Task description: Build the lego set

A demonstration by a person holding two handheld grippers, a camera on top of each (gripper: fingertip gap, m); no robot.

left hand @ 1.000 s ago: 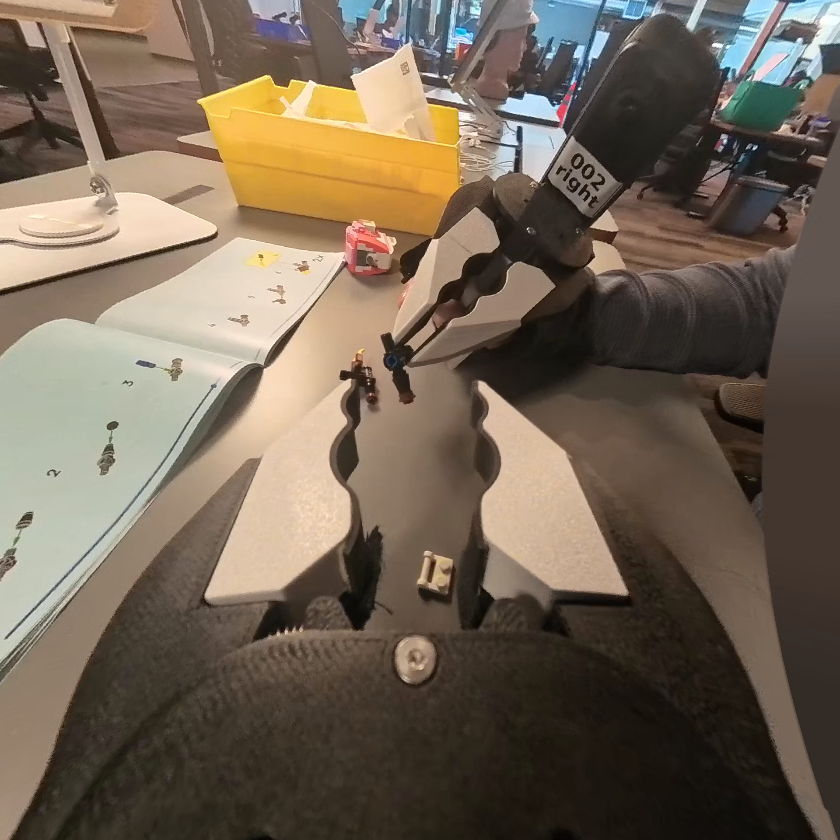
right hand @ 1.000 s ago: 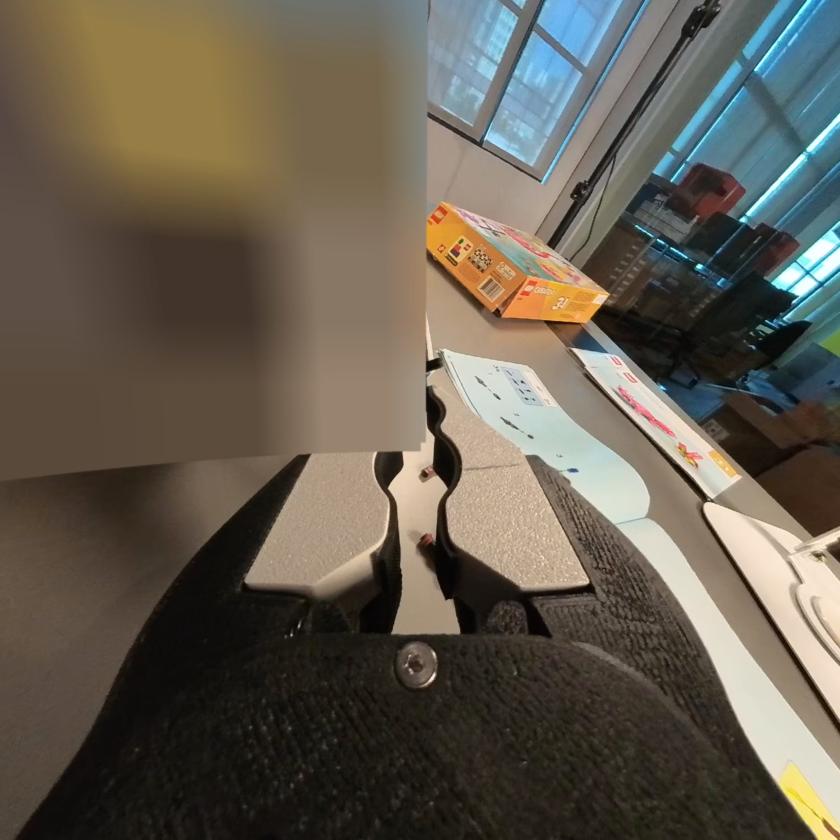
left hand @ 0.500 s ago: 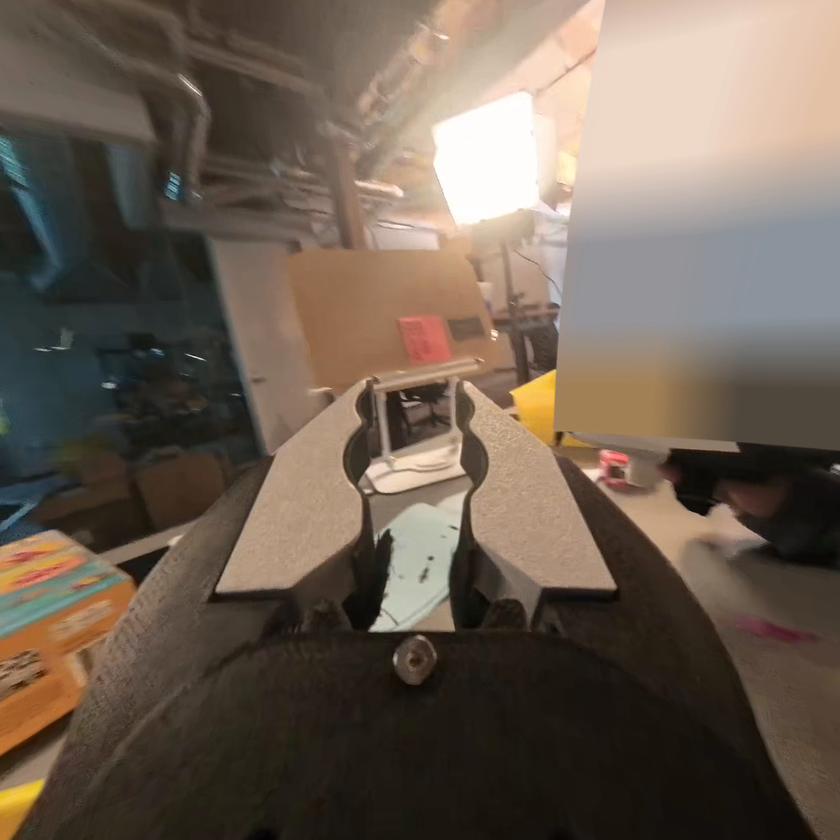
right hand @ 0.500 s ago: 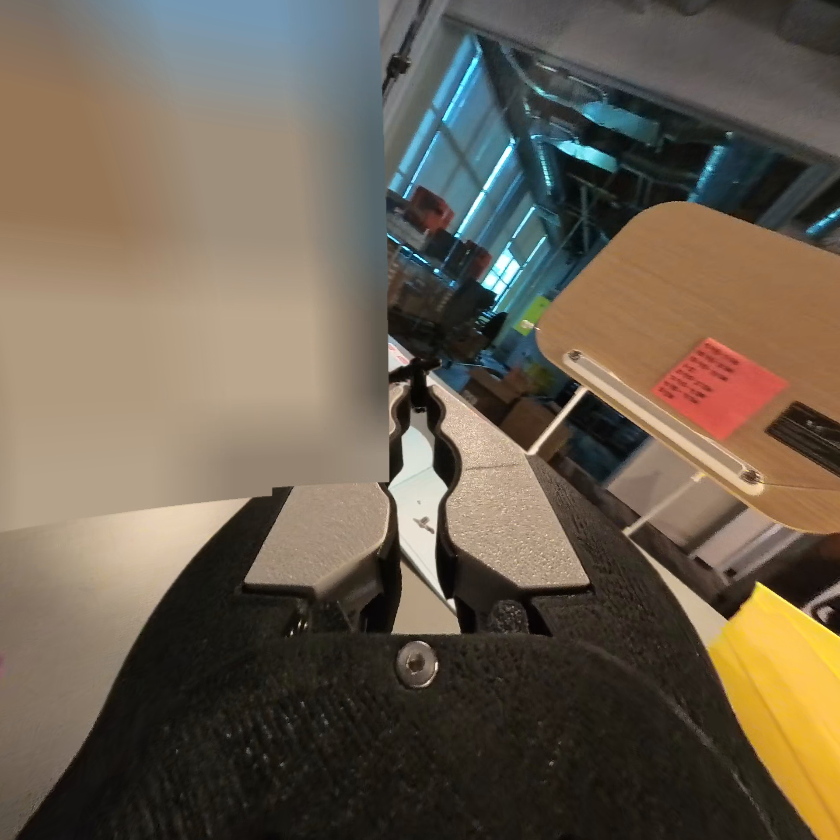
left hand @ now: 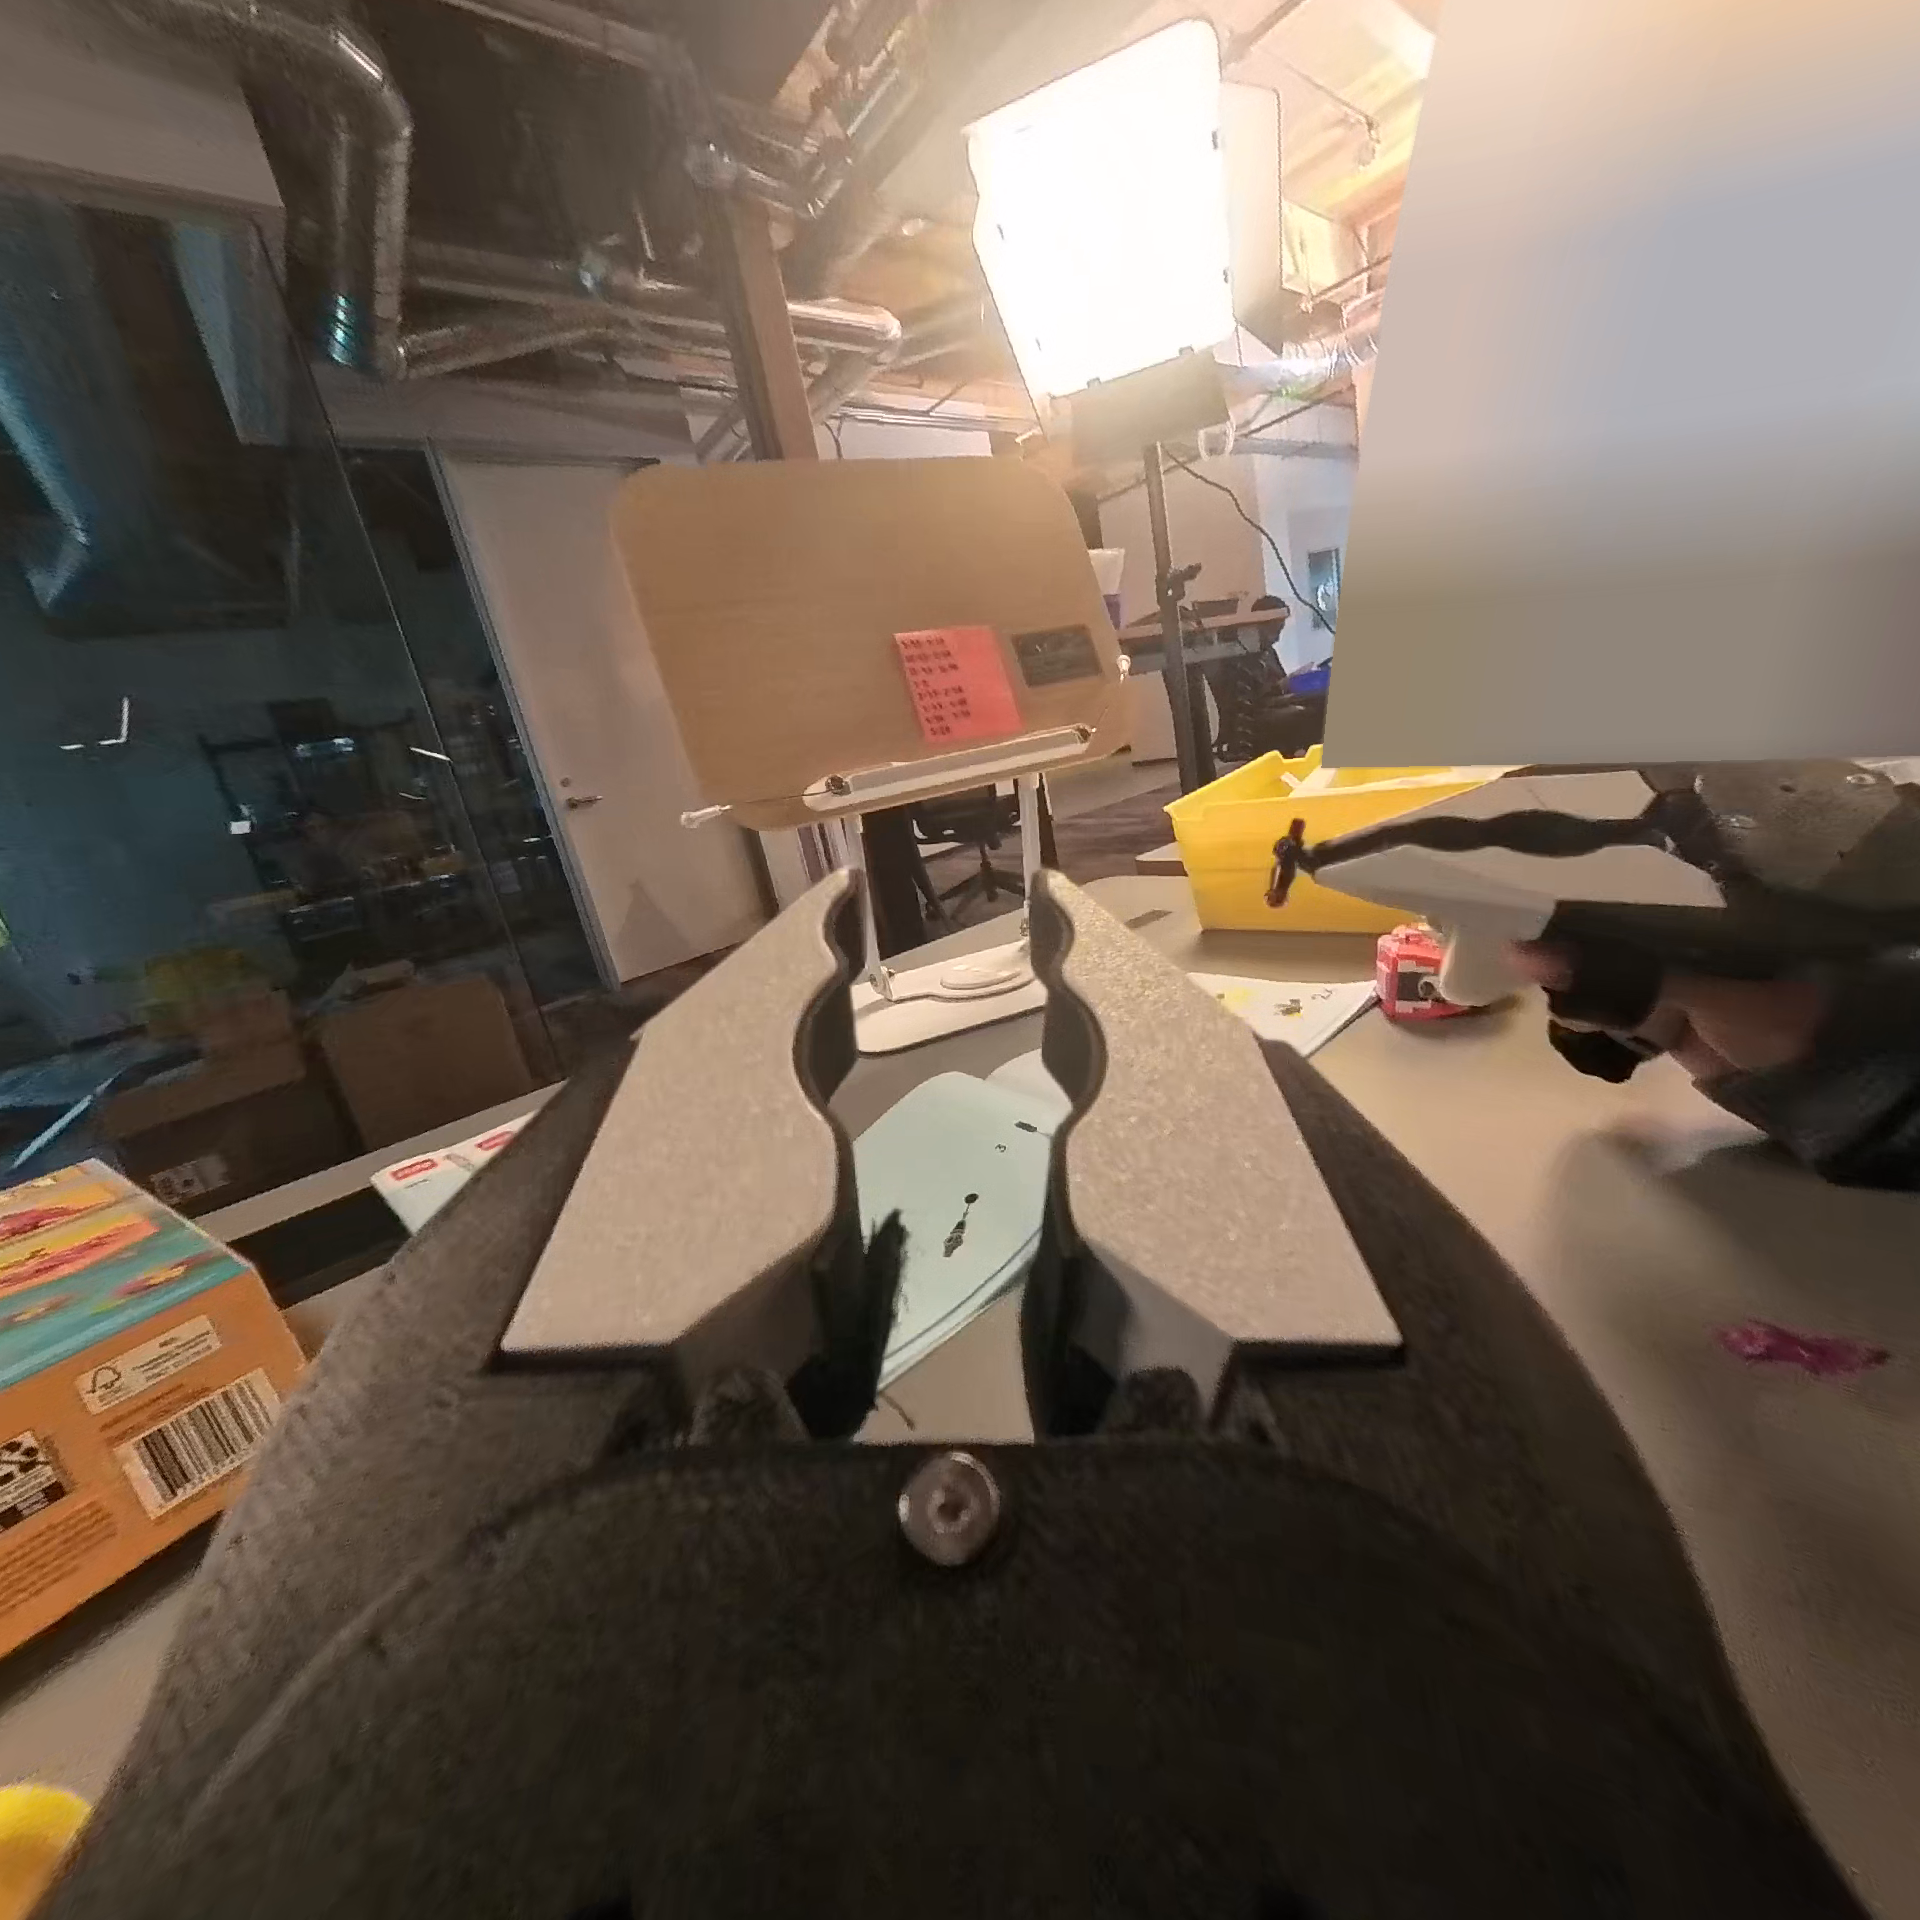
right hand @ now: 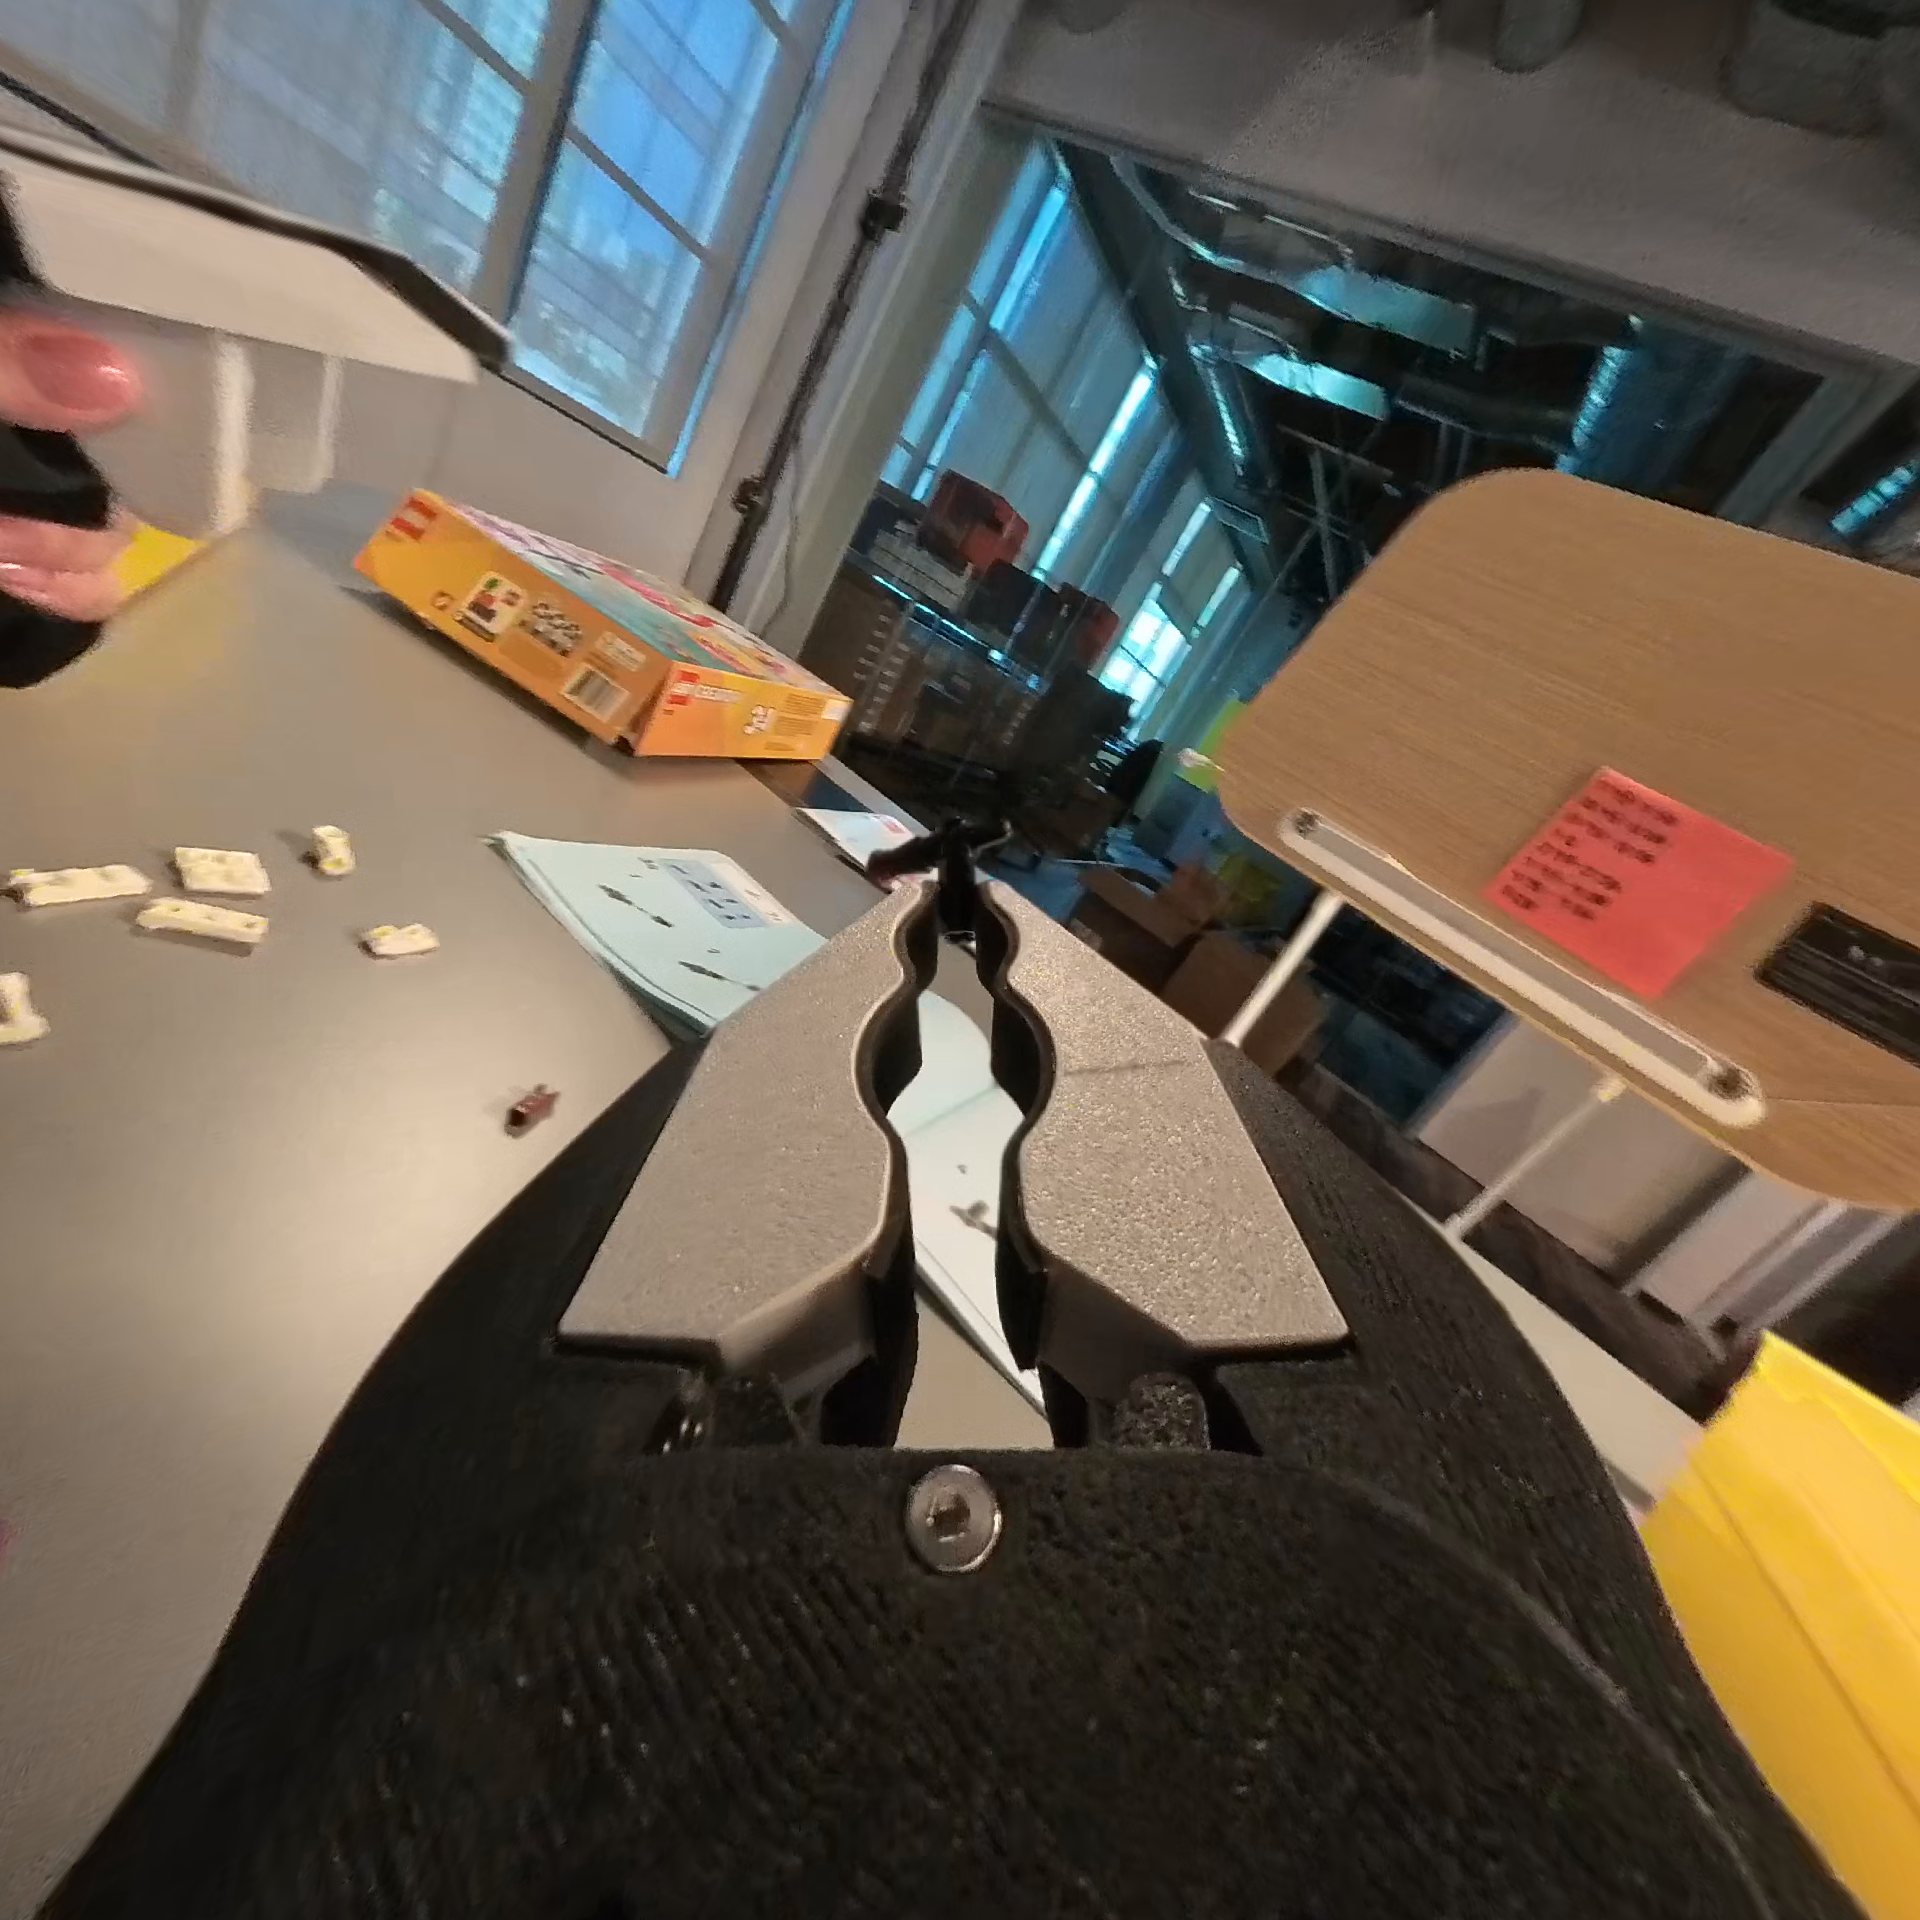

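Left wrist view — wooden stand [left hand: 862, 623] ahead of left tool [left hand: 945, 904]; yellow bin [left hand: 1299, 831] right.

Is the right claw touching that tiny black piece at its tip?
Touching. In the right wrist view the right claw pinches the tiny black piece at its tips.

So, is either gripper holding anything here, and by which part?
The right gripper pinches a small black cross-shaped piece by its stem at the fingertips. The left gripper is open and empty.
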